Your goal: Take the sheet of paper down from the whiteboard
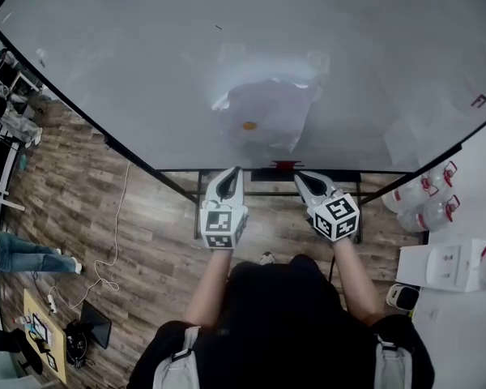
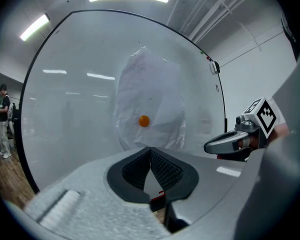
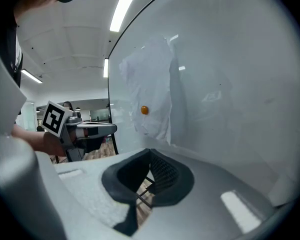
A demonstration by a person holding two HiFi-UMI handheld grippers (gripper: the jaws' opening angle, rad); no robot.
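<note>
sheet of paper (image 1: 269,112) hangs on the whiteboard (image 1: 130,55), near the middle of its lower half. it is wrinkled, with a round orange magnet (image 1: 249,126) on its lower left part.

starting left of the whiteboard, i see wooden floor (image 1: 73,185) beyond the board's edge. a person's legs in jeans (image 1: 20,254) show there, and a thin white cable (image 1: 117,233) trails across the planks.

toward the whiteboard's middle, my left tongs (image 1: 236,171) point at the board's bottom edge, lower than the paper and a little left of the magnet, not touching the sheet. in the left gripper view their jaws meet at the tips with nothing caught between them, and the paper shows straight ahead on the whiteboard.

a small red piece (image 1: 285,166) sits at the whiteboard's lower rail, between the two tongs.

my right tongs (image 1: 300,176) point at the same edge, lower than the paper and right of the magnet, also apart from the sheet. the right gripper view shows those jaws closed tip to tip and empty. in that view the whiteboard runs off to the right, and a dark fold goes down the paper's right side.

past the whiteboard's right corner stand clear jugs (image 1: 425,203) with red handles. nearer to me on that side is a white box (image 1: 449,267).
</note>
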